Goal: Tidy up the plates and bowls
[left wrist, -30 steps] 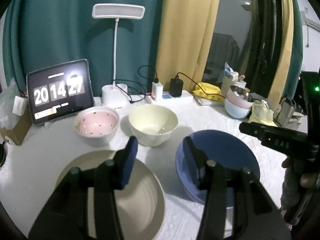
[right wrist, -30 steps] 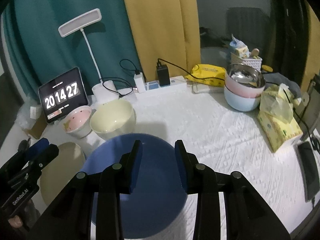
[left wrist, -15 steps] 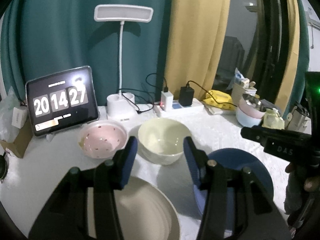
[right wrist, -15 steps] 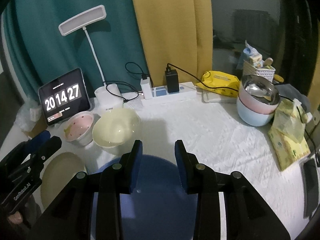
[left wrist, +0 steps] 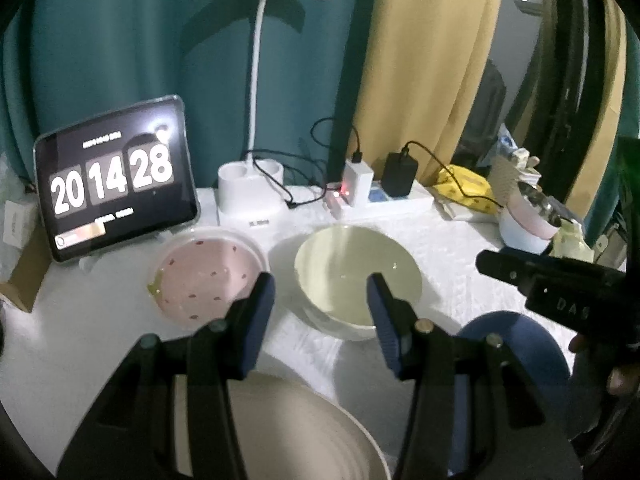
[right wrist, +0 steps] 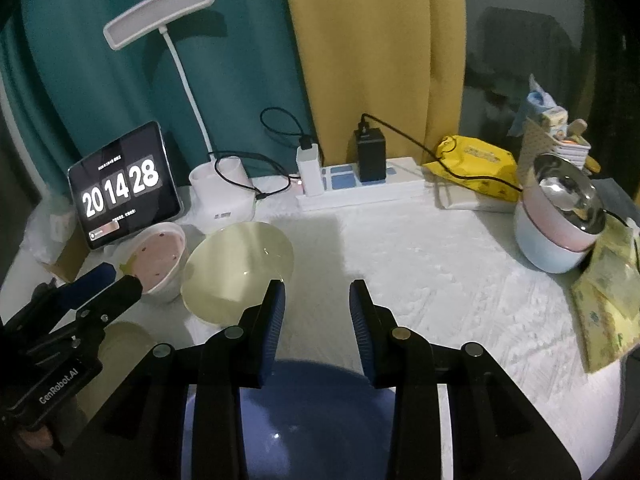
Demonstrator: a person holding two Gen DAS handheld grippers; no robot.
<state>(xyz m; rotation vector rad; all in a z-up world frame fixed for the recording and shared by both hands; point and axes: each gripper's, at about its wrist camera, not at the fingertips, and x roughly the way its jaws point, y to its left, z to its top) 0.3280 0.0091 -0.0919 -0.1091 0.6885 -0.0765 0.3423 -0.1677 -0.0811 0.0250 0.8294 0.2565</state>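
A pink spotted bowl point(left wrist: 204, 276) point(right wrist: 160, 256) and a cream bowl point(left wrist: 356, 276) point(right wrist: 236, 272) stand side by side on the white cloth. In front of them lie a beige plate point(left wrist: 280, 432) point(right wrist: 124, 344) on the left and a blue plate point(left wrist: 516, 352) point(right wrist: 312, 420) on the right. My left gripper point(left wrist: 320, 300) point(right wrist: 120, 278) hangs open above the beige plate's far edge, nothing between its fingers. Over the blue plate's far edge my right gripper point(right wrist: 317, 300) point(left wrist: 486, 262) is open and empty too.
A tablet clock point(left wrist: 116, 178), a white desk lamp point(left wrist: 250, 196) and a power strip with chargers point(right wrist: 360, 184) line the back by the curtains. At the right stand stacked bowls with a steel one on top point(right wrist: 560, 216), a yellow pack point(right wrist: 476, 168) and tissue packs point(right wrist: 608, 308).
Both grippers have moved forward toward the two bowls, so the plates have slid to the bottom of the views. Jaws are unchanged. The clock has ticked on a second.
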